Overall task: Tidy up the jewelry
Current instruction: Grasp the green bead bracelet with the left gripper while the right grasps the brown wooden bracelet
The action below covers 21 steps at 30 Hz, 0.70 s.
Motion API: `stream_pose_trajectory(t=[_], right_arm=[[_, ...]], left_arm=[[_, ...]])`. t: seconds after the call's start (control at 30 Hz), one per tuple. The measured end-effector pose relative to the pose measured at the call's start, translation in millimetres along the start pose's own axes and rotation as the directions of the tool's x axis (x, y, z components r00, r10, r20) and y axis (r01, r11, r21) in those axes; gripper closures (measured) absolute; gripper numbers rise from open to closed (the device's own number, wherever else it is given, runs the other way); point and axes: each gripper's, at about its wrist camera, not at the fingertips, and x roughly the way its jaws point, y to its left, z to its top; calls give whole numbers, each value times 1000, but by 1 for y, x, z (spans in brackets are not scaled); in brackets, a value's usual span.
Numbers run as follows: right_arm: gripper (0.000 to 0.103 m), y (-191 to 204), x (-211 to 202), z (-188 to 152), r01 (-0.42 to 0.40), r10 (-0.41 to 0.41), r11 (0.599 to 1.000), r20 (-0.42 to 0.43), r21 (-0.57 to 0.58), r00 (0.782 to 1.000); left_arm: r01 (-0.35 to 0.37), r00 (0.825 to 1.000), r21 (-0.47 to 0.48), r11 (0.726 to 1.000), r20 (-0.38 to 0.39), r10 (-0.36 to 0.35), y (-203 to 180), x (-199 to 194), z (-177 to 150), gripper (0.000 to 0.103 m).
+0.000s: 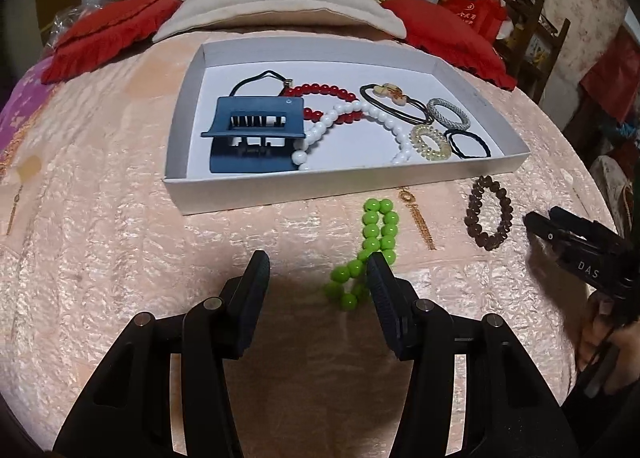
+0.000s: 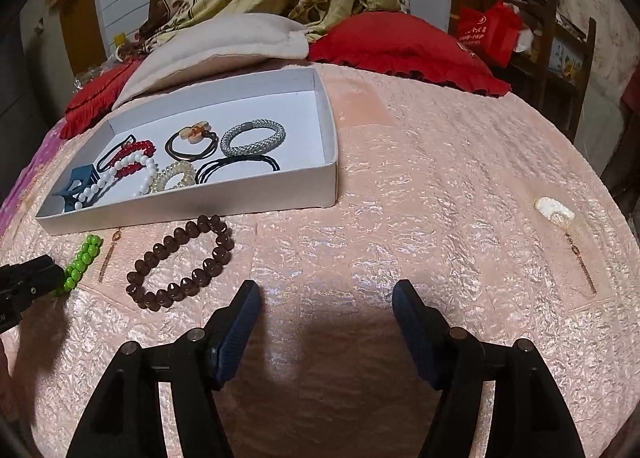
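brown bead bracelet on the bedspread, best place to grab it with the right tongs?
Probably the near arc of the brown bead bracelet, coming from above. It lies flat as an open ring, so one finger can drop inside the loop and one outside. The right tongs are open and empty beside it.

Two bead bracelets (image 1: pixel 370 246) (image 1: pixel 489 216) lie side by side on the bedspread (image 1: pixel 100 238) before the tray (image 1: pixel 280 194).
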Motion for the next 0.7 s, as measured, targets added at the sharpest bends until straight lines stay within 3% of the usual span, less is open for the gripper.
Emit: stream_pose_trajectory(t=[0.07, 0.17, 0.33, 0.37, 0.4, 0.43, 0.47, 0.6, 0.7], right_arm=[[36, 0, 0, 0, 1, -1, 1000, 0, -1, 1000], [36, 0, 0, 0, 3, -3, 1000, -1, -2, 1000], [36, 1, 1, -1, 9, -9, 1000, -3, -6, 1000], [36, 1, 0, -1, 9, -9, 1000, -2, -6, 1000], [36, 1, 0, -1, 9, -9, 1000, -2, -6, 1000], [36, 1, -1, -1, 9, -9, 1000, 1, -2, 1000], [36, -1, -2, -1, 4, -4, 1000, 8, 5, 1000], [36, 1, -20, 3, -82, 82, 997, 99, -4, 992], [36, 21, -30, 9, -249, 266, 959, 123, -138, 956]], left_arm=[[-29, 1000, 9, 1000, -3, 29, 0, 1, -1, 53], [-82, 996, 114, 990, -11, 83, -15, 5, -6, 52], [-71, 997, 133, 989, -7, 72, -20, 7, -6, 49], [-73, 997, 129, 989, -9, 75, -20, 7, -6, 51], [-73, 997, 131, 989, -4, 74, -21, 7, -6, 64], [-61, 998, 144, 988, 0, 61, -23, 5, -8, 87], [-40, 999, 161, 986, -6, 41, -26, 5, -8, 95], [-44, 999, 198, 979, -4, 46, -33, 4, -10, 95], [-26, 1000, 167, 986, -14, 28, -28, 4, -9, 95]])
